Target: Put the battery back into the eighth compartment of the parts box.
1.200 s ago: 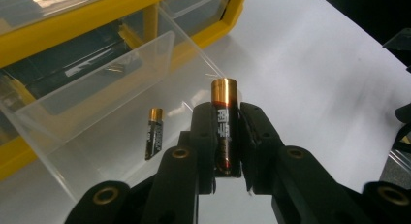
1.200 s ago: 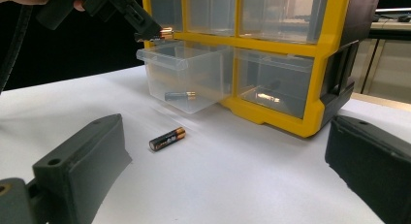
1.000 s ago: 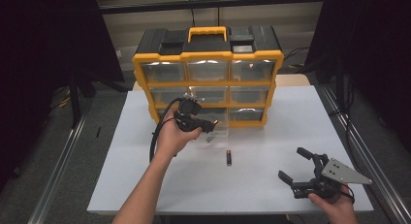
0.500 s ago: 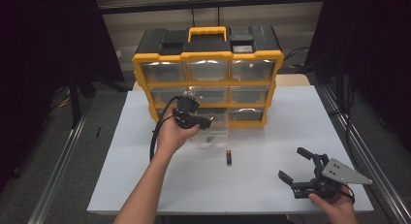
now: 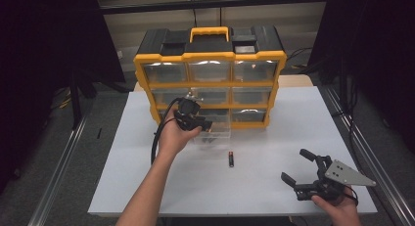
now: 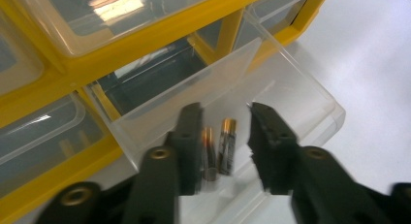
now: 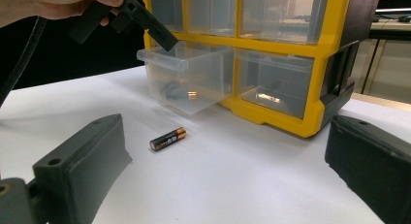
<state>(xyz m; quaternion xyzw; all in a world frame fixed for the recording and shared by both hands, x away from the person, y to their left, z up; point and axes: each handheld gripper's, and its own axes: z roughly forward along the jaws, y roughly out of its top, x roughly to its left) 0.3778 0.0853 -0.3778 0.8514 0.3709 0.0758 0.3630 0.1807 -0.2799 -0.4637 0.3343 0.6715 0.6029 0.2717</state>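
Dark curtains and a pale wall close in a white table (image 5: pixel 147 187) that carries a yellow and black drawer cabinet (image 5: pixel 210 74) with clear drawers. One bottom drawer (image 6: pixel 286 103) is pulled out, and two batteries (image 6: pixel 225 146) lie side by side on its floor. A third battery (image 5: pixel 231 159) lies loose on the table just in front of that drawer, black with a copper-coloured end.

The left gripper (image 6: pixel 223 132) hangs over the open drawer with its fingers apart and the two batteries showing between them; whether they touch I cannot tell. The right gripper (image 5: pixel 299 168) rests near the table's front right corner, fingers wide apart and empty, well apart from the loose battery.

I judge a battery small, rigid and fairly dense, with a smooth round sleeve that will roll or squirt out of a loose pinch. Best taken across its middle, fingers square to its length, with the drawer's thin walls left untouched
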